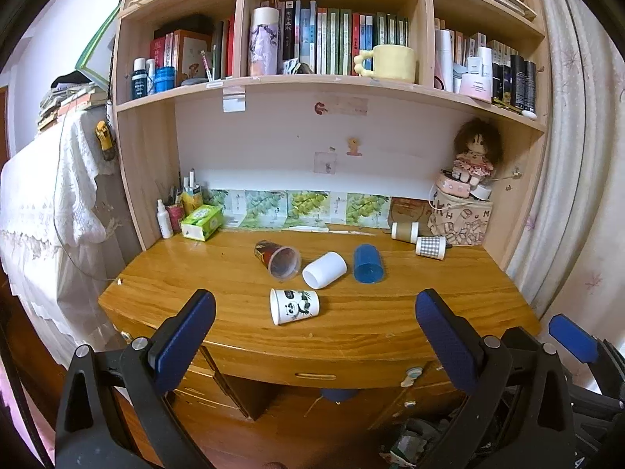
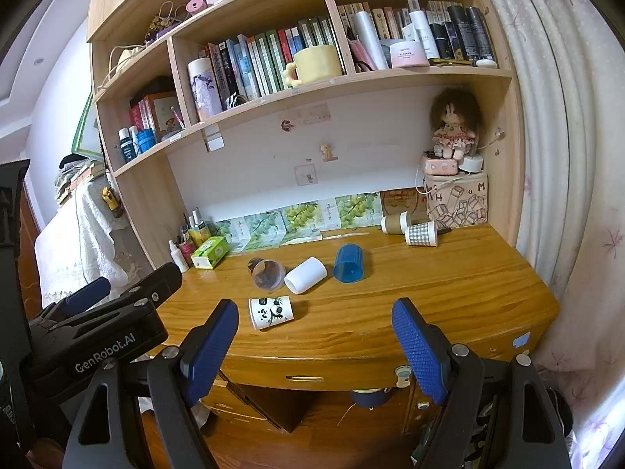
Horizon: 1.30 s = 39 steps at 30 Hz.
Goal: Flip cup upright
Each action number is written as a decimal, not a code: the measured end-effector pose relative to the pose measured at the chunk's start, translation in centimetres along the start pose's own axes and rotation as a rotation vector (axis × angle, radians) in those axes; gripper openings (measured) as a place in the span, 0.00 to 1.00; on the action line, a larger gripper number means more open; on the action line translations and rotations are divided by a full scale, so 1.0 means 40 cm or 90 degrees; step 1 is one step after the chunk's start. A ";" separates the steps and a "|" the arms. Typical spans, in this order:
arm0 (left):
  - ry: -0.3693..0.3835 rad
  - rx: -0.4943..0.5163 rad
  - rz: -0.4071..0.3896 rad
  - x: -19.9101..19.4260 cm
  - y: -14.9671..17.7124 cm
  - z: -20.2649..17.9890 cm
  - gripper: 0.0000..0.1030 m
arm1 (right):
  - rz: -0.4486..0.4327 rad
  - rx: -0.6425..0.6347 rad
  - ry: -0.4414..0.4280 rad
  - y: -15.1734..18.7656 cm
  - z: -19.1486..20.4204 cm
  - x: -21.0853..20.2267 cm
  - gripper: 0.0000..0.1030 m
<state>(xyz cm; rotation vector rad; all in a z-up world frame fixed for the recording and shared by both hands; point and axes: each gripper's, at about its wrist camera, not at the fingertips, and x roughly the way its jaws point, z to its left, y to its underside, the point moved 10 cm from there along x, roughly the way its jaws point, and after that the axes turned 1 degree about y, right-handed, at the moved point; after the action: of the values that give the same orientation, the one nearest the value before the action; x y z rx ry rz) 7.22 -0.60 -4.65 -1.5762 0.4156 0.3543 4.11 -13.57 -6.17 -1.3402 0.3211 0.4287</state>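
Observation:
Several cups lie on their sides on the wooden desk (image 1: pixel 390 312): a panda-print white cup (image 1: pixel 295 305) nearest me, a clear cup with a dark print (image 1: pixel 278 258), a plain white cup (image 1: pixel 324 269) and a blue cup (image 1: pixel 368 264). They also show in the right wrist view: the panda cup (image 2: pixel 271 311), the clear cup (image 2: pixel 267 274), the white cup (image 2: pixel 305 274) and the blue cup (image 2: pixel 348 263). My left gripper (image 1: pixel 314 332) is open and empty, short of the desk's front edge. My right gripper (image 2: pixel 315 336) is open and empty beside it.
Two paper cups (image 1: pixel 418 237) lie at the back right beside a printed box (image 1: pixel 461 221) with a doll on top. A green tissue box (image 1: pixel 202 221) and bottles stand at the back left. Shelves of books hang above. Drawers (image 1: pixel 312 375) sit under the desk.

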 end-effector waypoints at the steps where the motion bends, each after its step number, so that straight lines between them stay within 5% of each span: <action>1: 0.001 -0.001 0.001 0.000 0.000 -0.002 0.99 | 0.000 0.000 0.001 0.001 0.001 -0.003 0.79; 22: -0.012 0.001 0.008 -0.037 0.043 -0.011 0.99 | 0.013 0.004 -0.011 0.036 -0.022 -0.023 0.79; 39: 0.029 0.046 0.065 0.053 0.039 -0.082 0.99 | 0.042 0.064 0.017 0.032 -0.098 0.007 0.79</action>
<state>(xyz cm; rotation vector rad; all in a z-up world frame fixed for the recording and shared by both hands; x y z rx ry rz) 8.26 -4.04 -6.85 -1.4977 0.5411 0.3779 3.83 -17.16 -8.18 -1.2400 0.4048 0.4447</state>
